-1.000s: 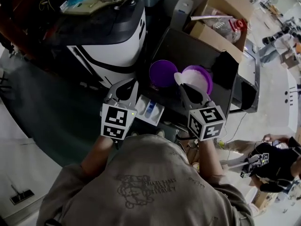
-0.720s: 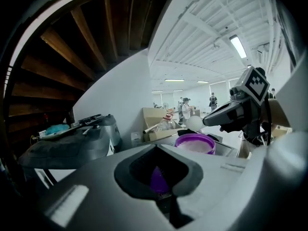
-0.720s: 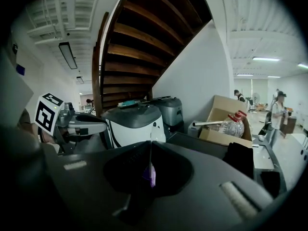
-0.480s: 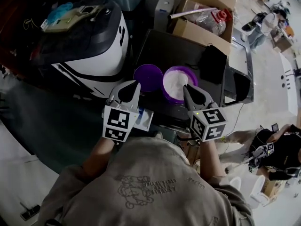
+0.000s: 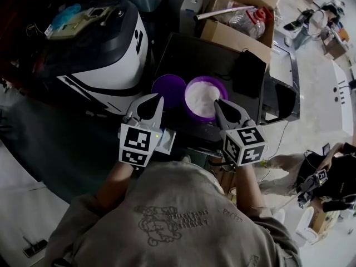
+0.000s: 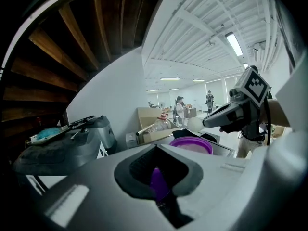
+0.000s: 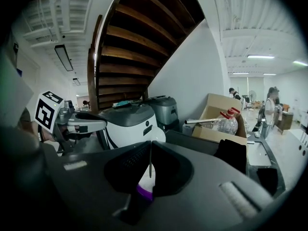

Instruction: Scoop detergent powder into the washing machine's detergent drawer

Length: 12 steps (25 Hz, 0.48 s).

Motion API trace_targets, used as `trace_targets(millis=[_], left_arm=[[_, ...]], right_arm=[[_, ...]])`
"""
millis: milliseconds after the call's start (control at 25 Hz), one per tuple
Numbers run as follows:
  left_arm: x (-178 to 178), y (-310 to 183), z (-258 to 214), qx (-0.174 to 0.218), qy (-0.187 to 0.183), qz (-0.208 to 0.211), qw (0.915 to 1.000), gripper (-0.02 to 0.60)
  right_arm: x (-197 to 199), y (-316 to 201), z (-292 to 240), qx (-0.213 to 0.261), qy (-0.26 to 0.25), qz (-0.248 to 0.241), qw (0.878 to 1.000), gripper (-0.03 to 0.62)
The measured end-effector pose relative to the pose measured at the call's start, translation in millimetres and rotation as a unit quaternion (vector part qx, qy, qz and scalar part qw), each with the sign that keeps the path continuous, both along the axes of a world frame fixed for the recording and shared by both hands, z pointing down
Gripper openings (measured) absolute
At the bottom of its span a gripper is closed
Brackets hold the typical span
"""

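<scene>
- Two grippers are held side by side over the front edge of a dark tabletop (image 5: 214,57), each with one marker cube on its back.
- The left gripper (image 5: 153,100) has its jaws drawn together. Its own view shows a strip of purple caught in the gap between them. In the head view its tip meets the near rim of the purple round piece (image 5: 168,88).
- The right gripper (image 5: 218,103) also has its jaws together. Its own view shows a thin purple-and-white edge pinched between them, and its tip sits at the near rim of the powder tub (image 5: 204,96).
- There are two purple round things on the tabletop, touching or nearly touching. The left one looks empty, and whether it is a lid or a cup cannot be told. The right one is a tub filled with white detergent powder.
- One white detergent drawer (image 5: 166,141) juts out below the tabletop's front edge, just beside the left gripper's cube. Its compartments are mostly hidden.
- One white-and-black appliance (image 5: 103,46) stands to the left of the tabletop.
- One cardboard box (image 5: 236,32) stands behind the tabletop and holds one clear bottle (image 5: 249,16) with a red cap.
- One black cloth (image 5: 248,74) lies to the right of the tub.
- One other person (image 5: 334,185) is at the lower right of the head view.
</scene>
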<state>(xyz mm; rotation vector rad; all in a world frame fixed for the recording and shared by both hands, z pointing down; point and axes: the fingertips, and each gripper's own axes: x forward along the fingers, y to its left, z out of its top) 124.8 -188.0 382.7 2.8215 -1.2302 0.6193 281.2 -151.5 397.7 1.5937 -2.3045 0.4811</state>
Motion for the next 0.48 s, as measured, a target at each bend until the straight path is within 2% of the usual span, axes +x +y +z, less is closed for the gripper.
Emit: trace_targets(millis=[480], left_arm=[[16.6, 11.7, 0.5, 0.007, -0.004, -0.028, 0.9996, 0.000]], right_arm=[[19.8, 5.8, 7.2, 0.004, -0.006, -0.025, 1.000, 0.034]])
